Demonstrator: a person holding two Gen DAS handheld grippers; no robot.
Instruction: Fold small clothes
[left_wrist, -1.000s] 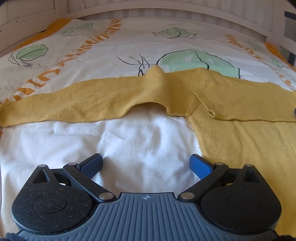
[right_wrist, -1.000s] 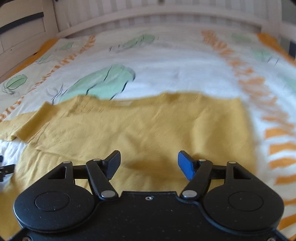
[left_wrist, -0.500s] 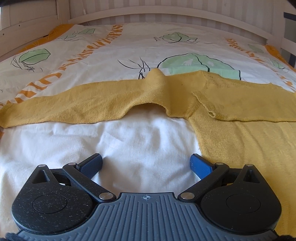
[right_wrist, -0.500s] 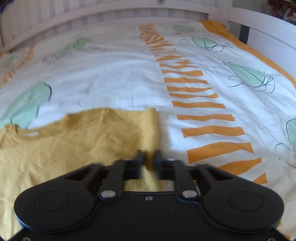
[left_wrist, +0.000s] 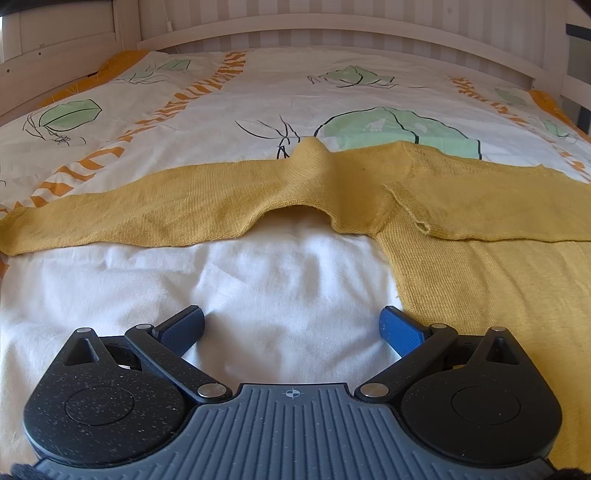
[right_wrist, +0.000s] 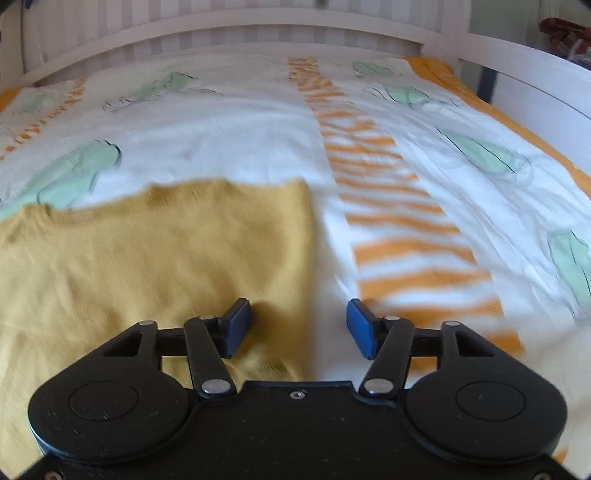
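**Sweater flat on bed, both claws open, nothing gripped**

Sweater (left_wrist: 480, 266): mustard-yellow knit, lying on the bedsheet (left_wrist: 288, 280), which is white with green leaf prints and orange stripe bands. White bed frame (left_wrist: 332, 26) runs along the far edge.

Left wrist view:
- One sleeve (left_wrist: 147, 206) is stretched out to the left, mostly flat, with a raised hump in the knit near the middle of the frame and a small gap under it.
- A second layer is folded across the upper body at right; its lower edge runs roughly level, with a small curl at the corner.
- Sweater body continues down the right side of the view.
- Left claw (left_wrist: 291, 328) jaws are spread wide over bare white sheet. Right-hand finger (left_wrist: 400, 330) sits just beside the sweater's side edge; whether it touches, can't tell. Nothing between the pads.

Right wrist view (motion-blurred):
- Sweater fills the left half; its straight side edge runs down toward the claw.
- Right claw (right_wrist: 299, 328) jaws have just been opening and stand apart. That side edge lies between them, but the pads are not pressing on it.
- Left-hand finger (right_wrist: 236, 326) is over the knit, right-hand finger (right_wrist: 364, 328) over white sheet next to the orange stripes (right_wrist: 406, 251).
- Whether the fingers touch the fabric below, can't tell.
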